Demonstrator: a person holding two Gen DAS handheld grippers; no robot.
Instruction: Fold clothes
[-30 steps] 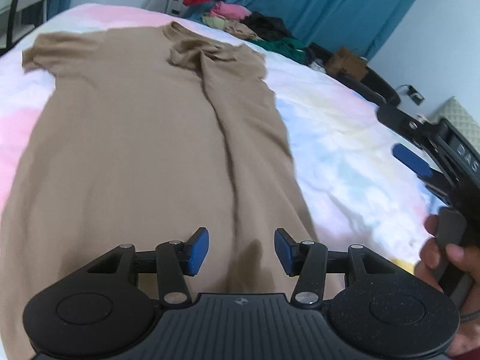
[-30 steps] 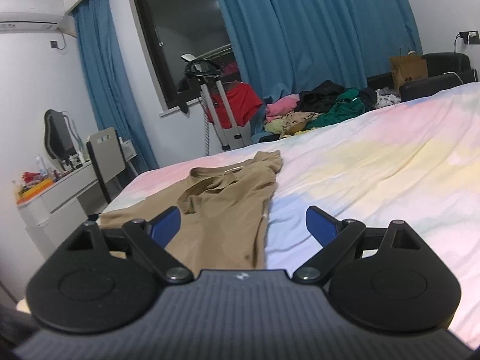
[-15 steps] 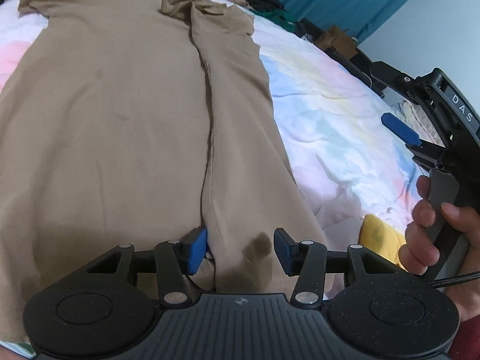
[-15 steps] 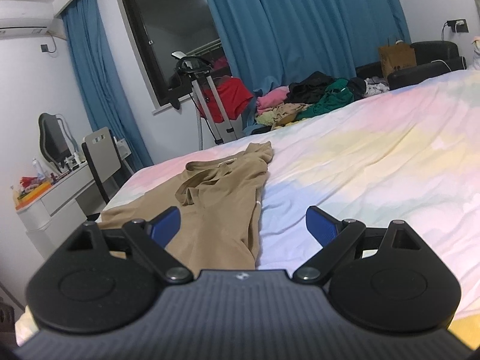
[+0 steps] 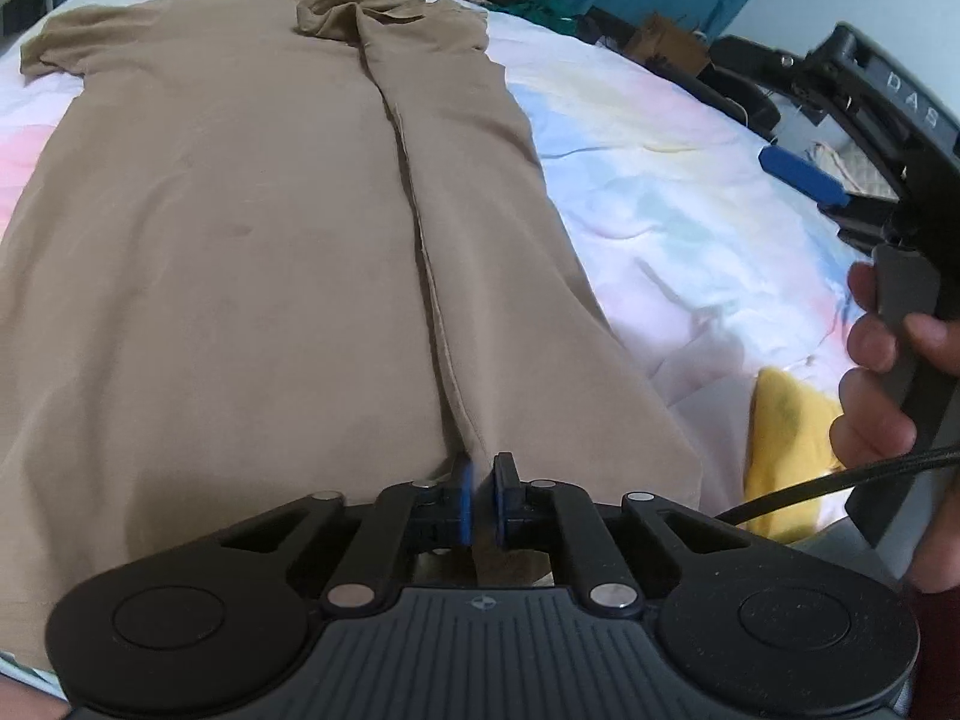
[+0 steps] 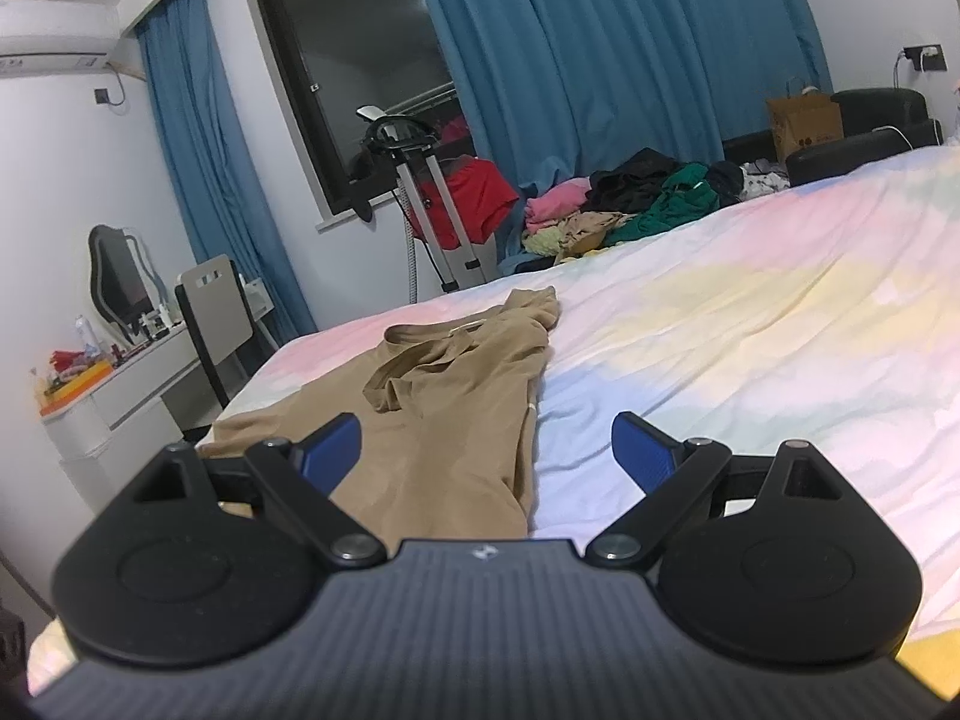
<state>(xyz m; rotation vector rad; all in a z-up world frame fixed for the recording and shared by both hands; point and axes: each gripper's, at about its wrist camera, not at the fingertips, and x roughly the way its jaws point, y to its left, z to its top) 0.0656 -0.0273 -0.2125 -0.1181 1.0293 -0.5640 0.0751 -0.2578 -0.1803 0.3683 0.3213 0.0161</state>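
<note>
Left hand-held gripper [image 5: 480, 501] clenched on the near hem of the tan dress [image 5: 240, 252], right at the edge of its folded-over right side. Right hand-held gripper [image 6: 486, 450] released, jaws wide, held above the bed [image 6: 750, 348] beside the dress. Dress lies lengthwise on the pastel bedsheet, collar at the far end.

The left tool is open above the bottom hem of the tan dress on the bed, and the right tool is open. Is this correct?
Not quite. In the left wrist view, the left tool is shut on the bottom hem of the tan dress, not open. The right tool is open, as you say.
</note>
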